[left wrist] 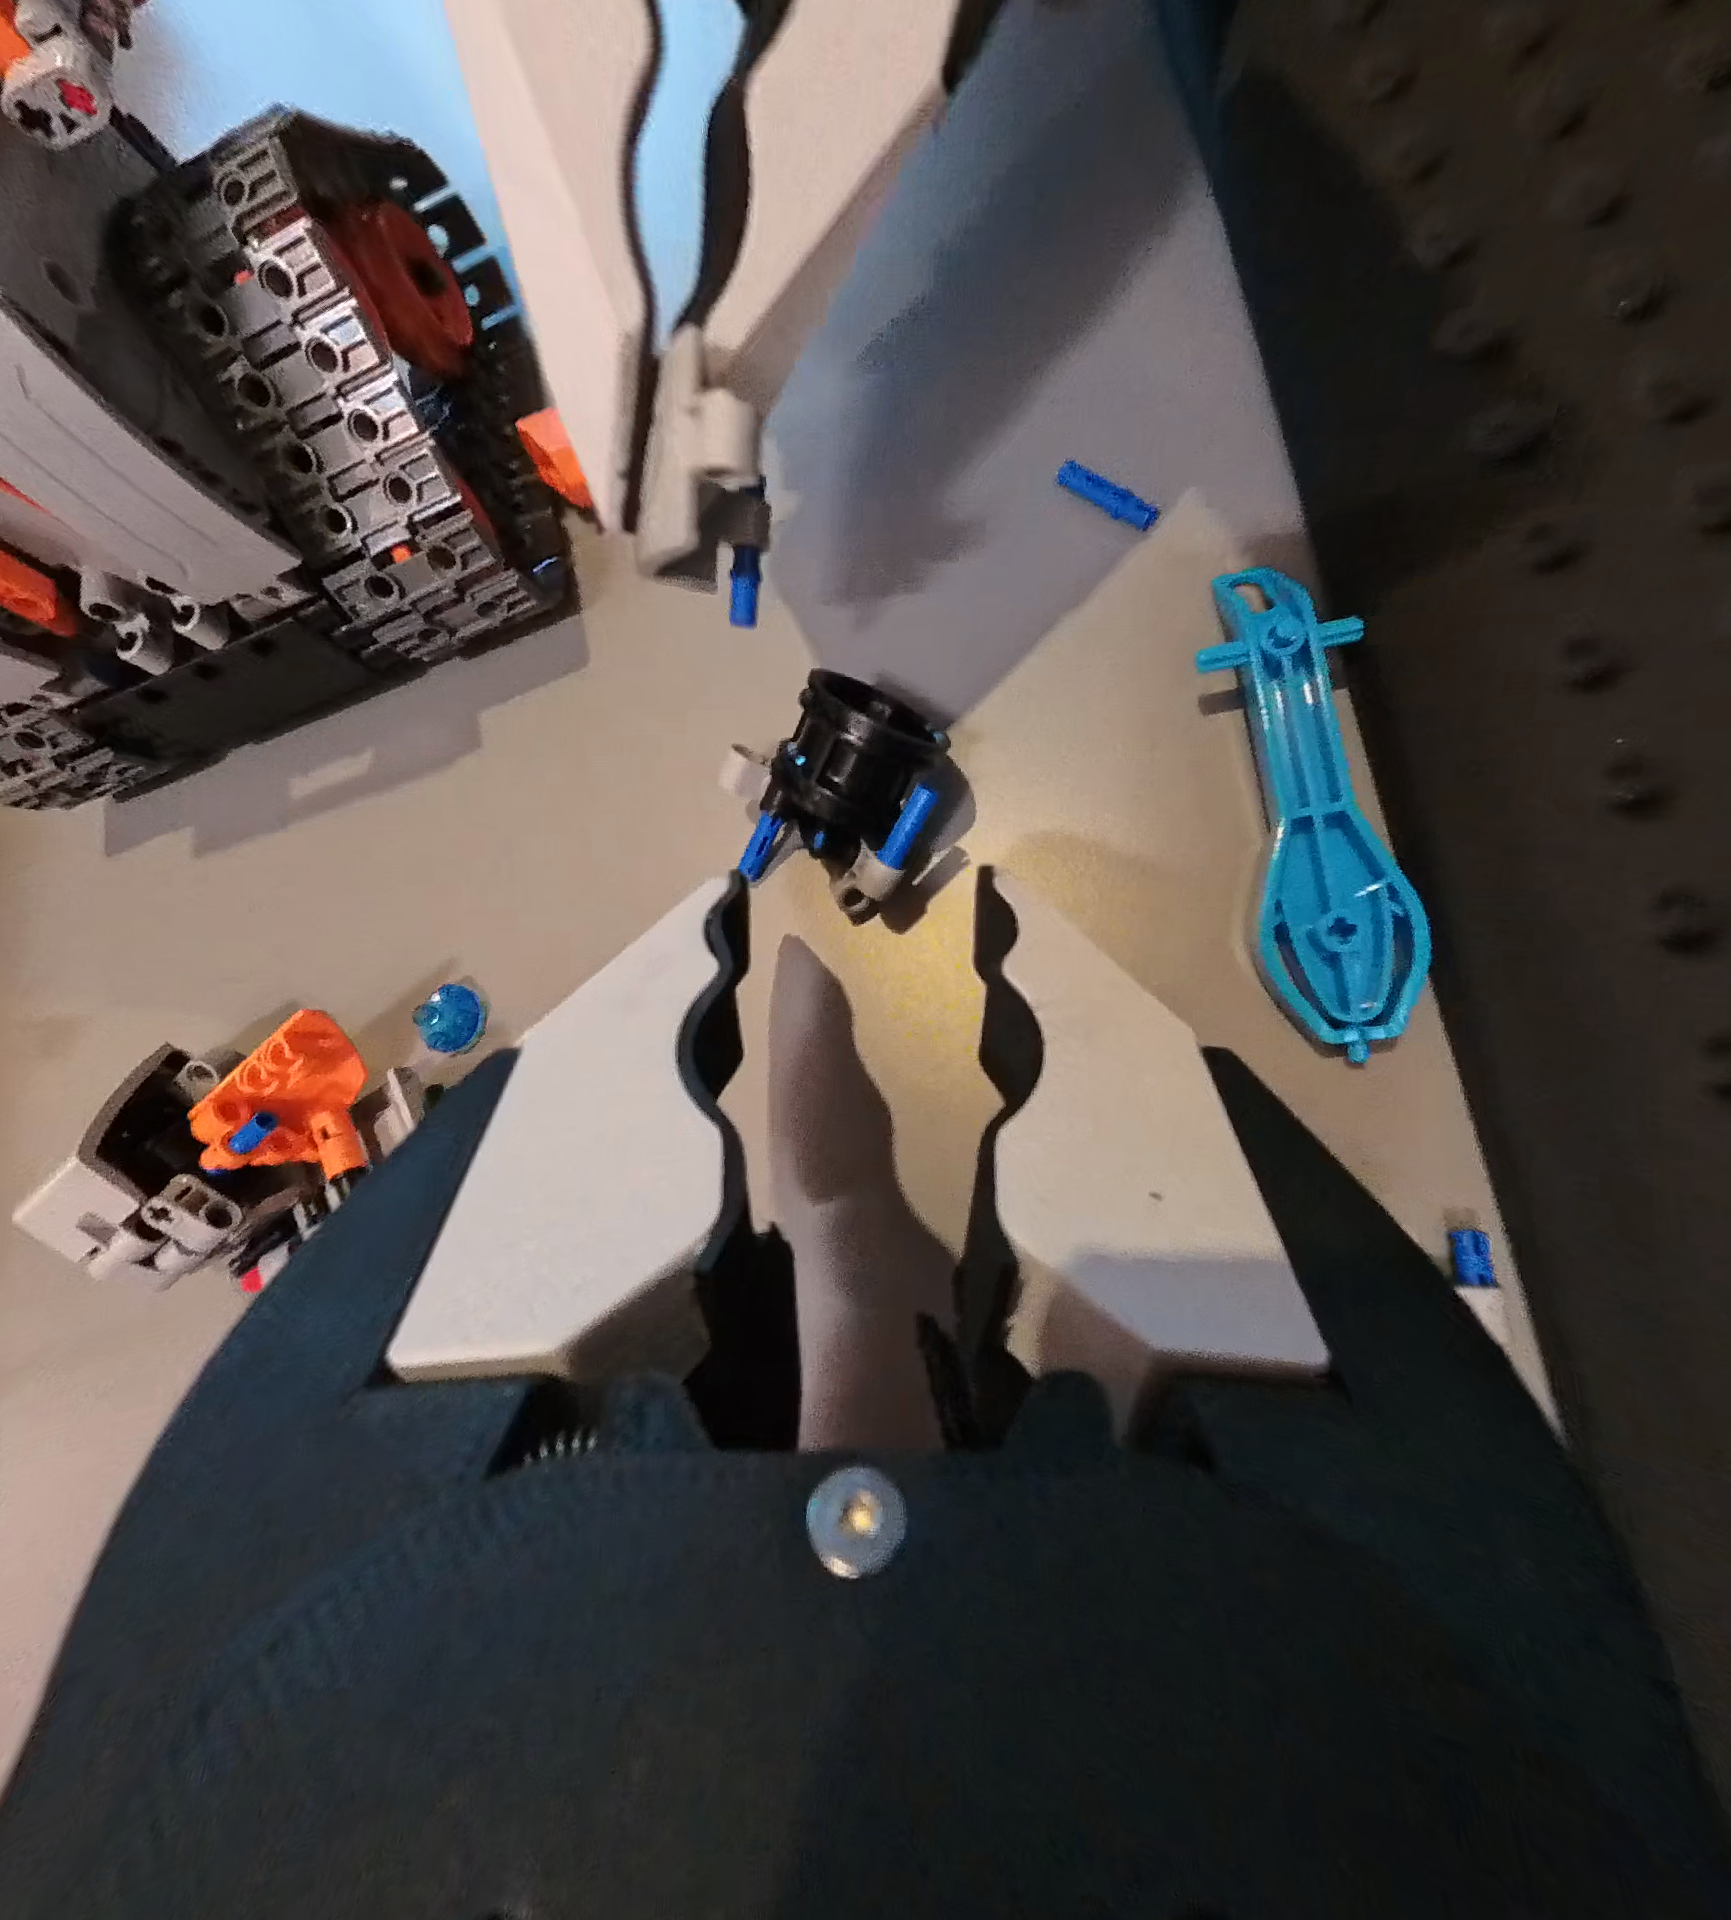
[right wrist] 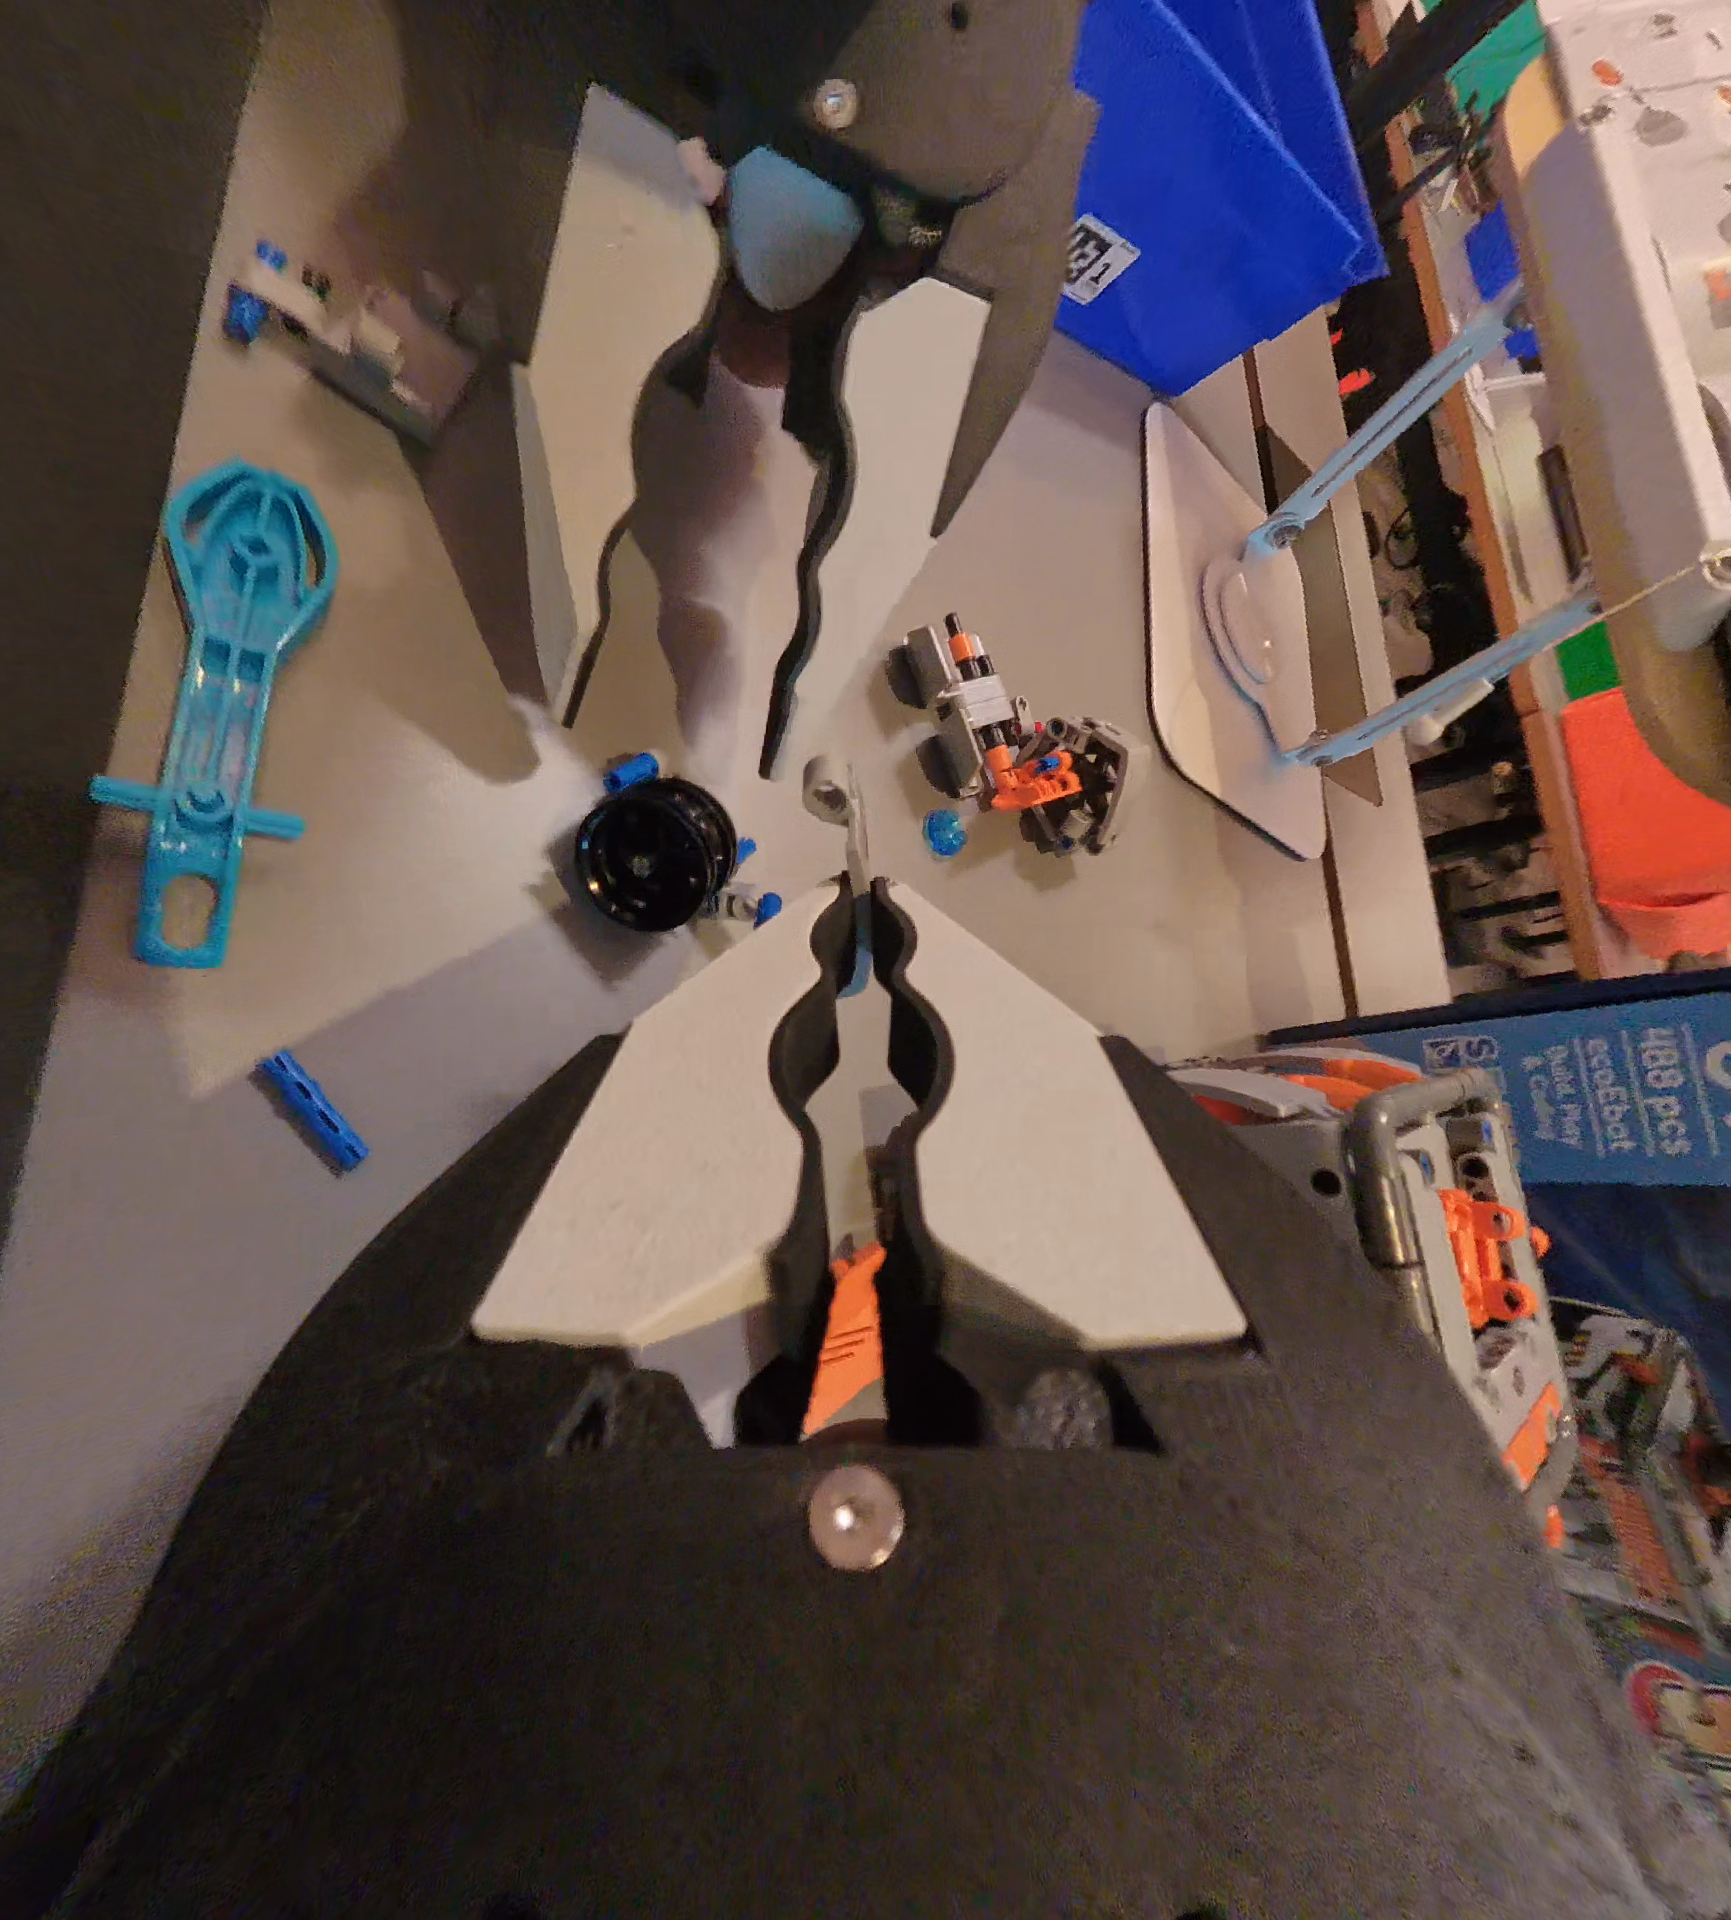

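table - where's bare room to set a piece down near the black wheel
Bare tabletop lies between the black wheel, the tracked vehicle and the orange-grey assembly. A narrower strip runs between wheel and turquoise tool. Crowded right at the wheel, where both grippers' tips meet.

Your right gripper (right wrist: 859, 888) pinches a thin grey piece (right wrist: 848, 805) that pokes past its fingers at frame centre. Your left gripper (left wrist: 861, 883) hangs parted and empty just below the black wheel hub (left wrist: 856, 764) with blue pins, lying on the surface (left wrist: 425, 883) at centre frame.
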{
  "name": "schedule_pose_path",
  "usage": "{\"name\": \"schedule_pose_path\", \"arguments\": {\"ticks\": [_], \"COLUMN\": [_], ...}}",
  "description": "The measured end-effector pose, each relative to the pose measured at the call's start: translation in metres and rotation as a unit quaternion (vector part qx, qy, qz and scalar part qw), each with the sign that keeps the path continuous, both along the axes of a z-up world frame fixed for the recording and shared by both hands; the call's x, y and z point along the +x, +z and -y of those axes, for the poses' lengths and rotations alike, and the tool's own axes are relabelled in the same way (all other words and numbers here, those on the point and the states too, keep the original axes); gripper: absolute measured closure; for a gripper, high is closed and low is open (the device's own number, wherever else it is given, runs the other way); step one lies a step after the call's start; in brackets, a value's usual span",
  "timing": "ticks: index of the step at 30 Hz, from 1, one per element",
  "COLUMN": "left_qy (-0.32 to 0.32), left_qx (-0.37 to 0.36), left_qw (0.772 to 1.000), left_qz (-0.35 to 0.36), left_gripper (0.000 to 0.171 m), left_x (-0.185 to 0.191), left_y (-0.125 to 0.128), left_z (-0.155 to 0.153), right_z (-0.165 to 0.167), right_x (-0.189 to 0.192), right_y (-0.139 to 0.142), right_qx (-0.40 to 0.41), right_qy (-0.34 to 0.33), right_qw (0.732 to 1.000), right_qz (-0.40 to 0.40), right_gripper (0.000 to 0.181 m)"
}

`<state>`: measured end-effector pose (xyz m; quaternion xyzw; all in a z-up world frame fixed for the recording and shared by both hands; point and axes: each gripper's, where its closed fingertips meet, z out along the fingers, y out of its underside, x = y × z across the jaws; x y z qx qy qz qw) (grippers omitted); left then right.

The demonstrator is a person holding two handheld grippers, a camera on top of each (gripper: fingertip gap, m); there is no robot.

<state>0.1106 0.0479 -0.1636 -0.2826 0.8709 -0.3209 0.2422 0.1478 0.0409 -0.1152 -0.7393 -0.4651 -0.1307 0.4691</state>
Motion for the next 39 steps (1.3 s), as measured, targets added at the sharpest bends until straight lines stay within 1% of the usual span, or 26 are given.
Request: {"name": "schedule_pose_path", "arguments": {"ticks": [1, 3, 5, 9, 10, 13, 15, 19, 24, 37, 39], "left_qy": [-0.002, -0.006, -0.01, -0.018, -0.029, -0.042, -0.047, -0.046, -0.052, -0.067, -0.073], "left_qx": [0.003, 0.013, 0.019, 0.068, 0.078, 0.105, 0.109, 0.08, 0.078, 0.062, 0.067], "left_qw": [1.0, 1.0, 0.999, 0.993, 0.991, 0.987, 0.986, 0.989, 0.988, 0.988, 0.987], "left_qz": [-0.002, 0.017, 0.029, 0.095, 0.105, 0.115, 0.12, 0.114, 0.124, 0.126, 0.128], "left_gripper": [0.132, 0.136, 0.137, 0.141, 0.145, 0.145, 0.146, 0.147, 0.156, 0.157, 0.157], "left_x": [0.0, 0.001, 0.002, 0.005, 0.003, 0.003, 0.005, 0.007, 0.007, 0.005, 0.004], "left_y": [-0.002, -0.002, -0.002, 0.004, 0.003, -0.003, -0.006, -0.006, -0.004, -0.003, -0.004], "left_z": [0.0, 0.001, 0.004, 0.005, 0.007, 0.01, 0.011, 0.011, 0.013, 0.017, 0.018], "right_z": [0.0, -0.001, -0.002, -0.005, -0.005, -0.003, -0.002, 0.0, 0.001, 0.005, 0.004], "right_x": [-0.001, -0.004, -0.008, -0.009, -0.009, -0.012, -0.013, -0.01, -0.013, -0.018, -0.02], "right_y": [-0.002, -0.007, -0.009, -0.01, -0.009, -0.013, -0.017, -0.028, -0.026, -0.024, -0.026], "right_qx": [0.01, 0.029, 0.052, 0.111, 0.122, 0.136, 0.139, 0.135, 0.149, 0.16, 0.157], "right_qy": [0.003, 0.013, 0.027, 0.043, 0.047, 0.064, 0.073, 0.088, 0.096, 0.109, 0.113], "right_qw": [1.0, 0.997, 0.993, 0.973, 0.968, 0.96, 0.954, 0.948, 0.943, 0.944, 0.949], "right_qz": [0.02, 0.068, 0.107, 0.197, 0.213, 0.238, 0.253, 0.276, 0.283, 0.268, 0.25], "right_gripper": [0.181, 0.181, 0.181, 0.181, 0.181, 0.181, 0.181, 0.181, 0.181, 0.181, 0.181]}}
